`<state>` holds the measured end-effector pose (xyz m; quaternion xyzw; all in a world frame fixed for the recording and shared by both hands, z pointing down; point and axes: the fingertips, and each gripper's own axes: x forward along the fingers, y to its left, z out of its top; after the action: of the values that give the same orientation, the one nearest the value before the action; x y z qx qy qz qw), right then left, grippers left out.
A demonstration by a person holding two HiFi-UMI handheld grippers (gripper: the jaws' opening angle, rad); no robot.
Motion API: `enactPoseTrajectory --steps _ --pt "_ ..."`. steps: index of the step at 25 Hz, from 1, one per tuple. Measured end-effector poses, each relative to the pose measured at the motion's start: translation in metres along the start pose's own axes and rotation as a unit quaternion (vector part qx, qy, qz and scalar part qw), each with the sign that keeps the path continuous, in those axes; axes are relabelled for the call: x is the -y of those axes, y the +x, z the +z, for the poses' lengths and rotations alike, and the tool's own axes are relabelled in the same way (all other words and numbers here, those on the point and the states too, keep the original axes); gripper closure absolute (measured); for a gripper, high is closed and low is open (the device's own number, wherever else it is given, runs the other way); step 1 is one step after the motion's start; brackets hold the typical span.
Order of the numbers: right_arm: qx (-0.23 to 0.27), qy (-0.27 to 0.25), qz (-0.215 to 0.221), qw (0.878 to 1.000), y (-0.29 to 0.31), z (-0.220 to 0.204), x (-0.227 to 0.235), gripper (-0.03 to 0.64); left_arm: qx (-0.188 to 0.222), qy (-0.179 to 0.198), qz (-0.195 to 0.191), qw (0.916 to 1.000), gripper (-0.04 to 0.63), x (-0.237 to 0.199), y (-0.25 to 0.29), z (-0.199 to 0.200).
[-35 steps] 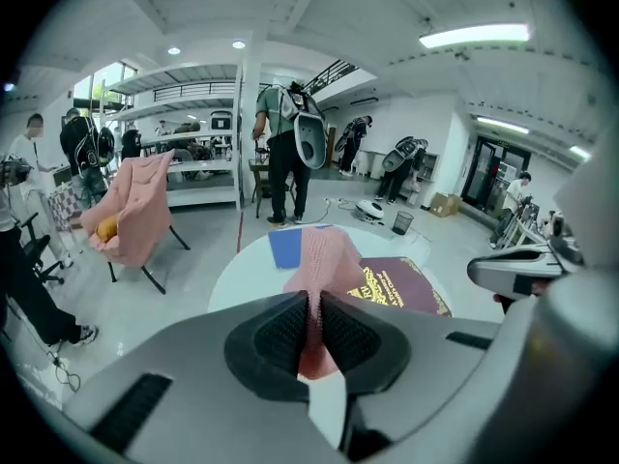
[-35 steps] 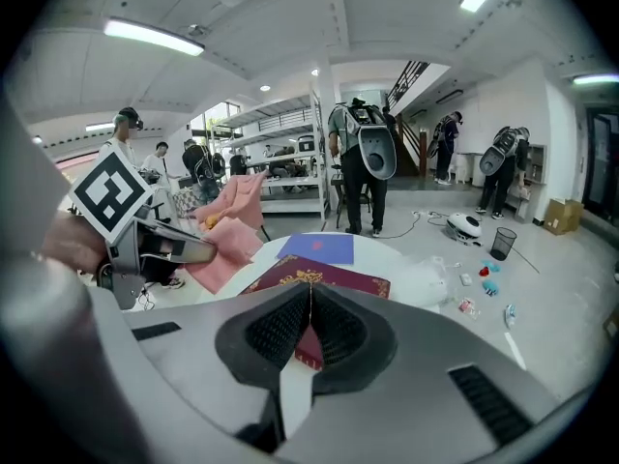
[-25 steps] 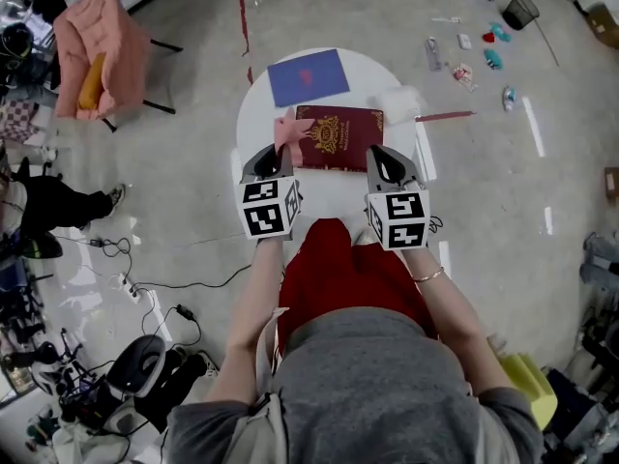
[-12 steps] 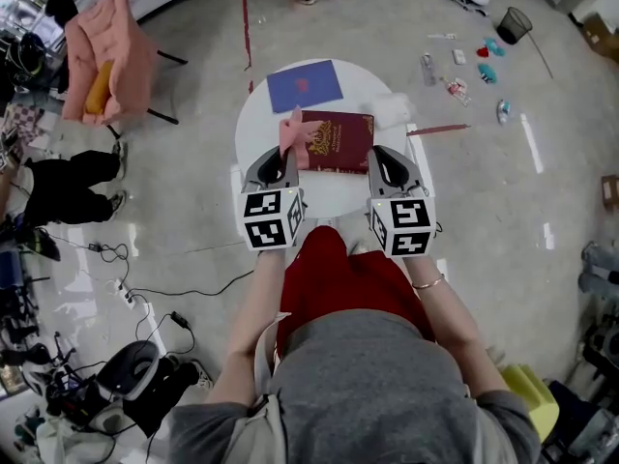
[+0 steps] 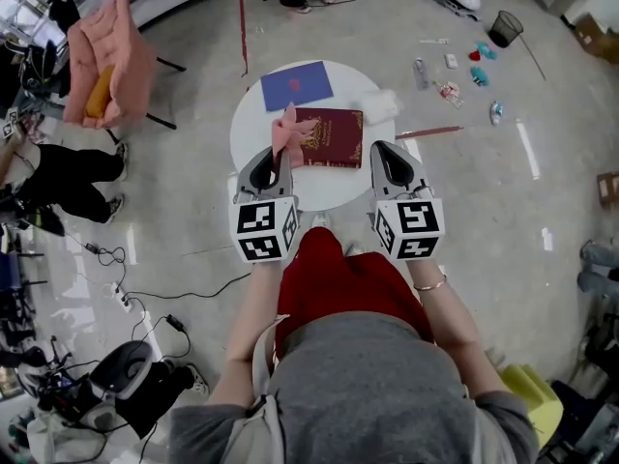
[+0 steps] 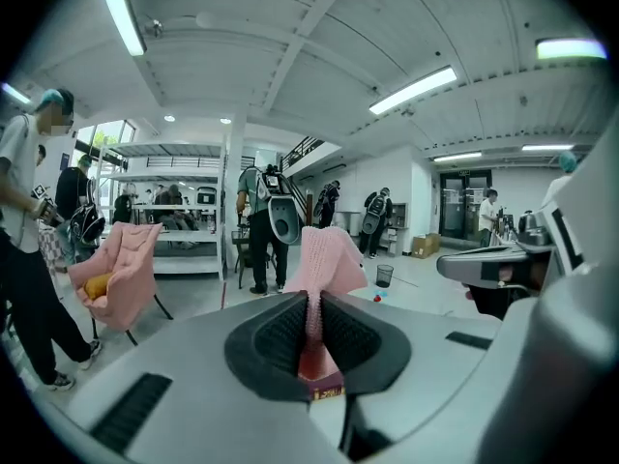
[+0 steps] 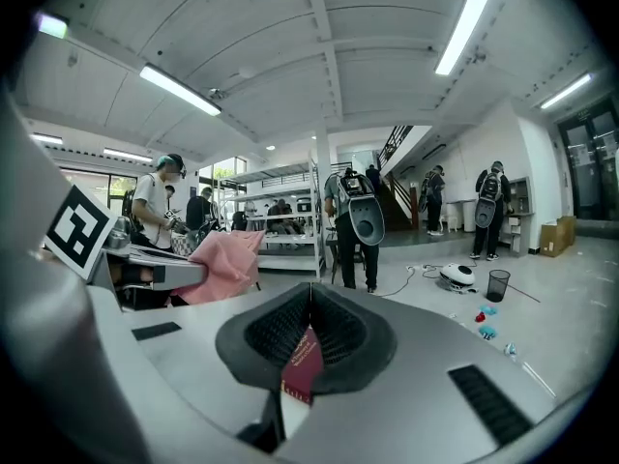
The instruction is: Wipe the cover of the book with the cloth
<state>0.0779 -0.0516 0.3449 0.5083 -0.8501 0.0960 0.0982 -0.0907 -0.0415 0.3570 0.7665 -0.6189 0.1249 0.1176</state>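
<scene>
A maroon book with a gold crest lies over the round white table. My right gripper is shut on its right edge; the book shows edge-on between the jaws of that gripper. My left gripper is shut on a pink cloth that stands up at the book's left edge. In the left gripper view the cloth rises from that gripper's closed jaws. Seen from the right gripper, the cloth hangs off to the left.
A blue book lies at the table's back and a white crumpled wad at its right rim. A pink armchair, a bin and scattered small items are on the floor. People stand around.
The table and floor have drawn farther from the head camera, and the view has widened. Both grippers keep their hold, with the cloth still at the book's left edge.
</scene>
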Motion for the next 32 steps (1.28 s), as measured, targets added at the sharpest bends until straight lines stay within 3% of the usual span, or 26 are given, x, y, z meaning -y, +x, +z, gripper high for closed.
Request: enactPoseTrajectory --steps 14,32 --pt "0.042 -0.024 0.018 0.999 -0.041 0.017 -0.006 0.589 0.043 0.004 0.004 0.999 0.56 0.016 -0.038 0.017" --pt "0.065 -0.023 0.036 0.997 -0.041 0.025 -0.007 0.589 0.057 0.009 0.008 0.9983 0.56 0.021 -0.043 0.023"
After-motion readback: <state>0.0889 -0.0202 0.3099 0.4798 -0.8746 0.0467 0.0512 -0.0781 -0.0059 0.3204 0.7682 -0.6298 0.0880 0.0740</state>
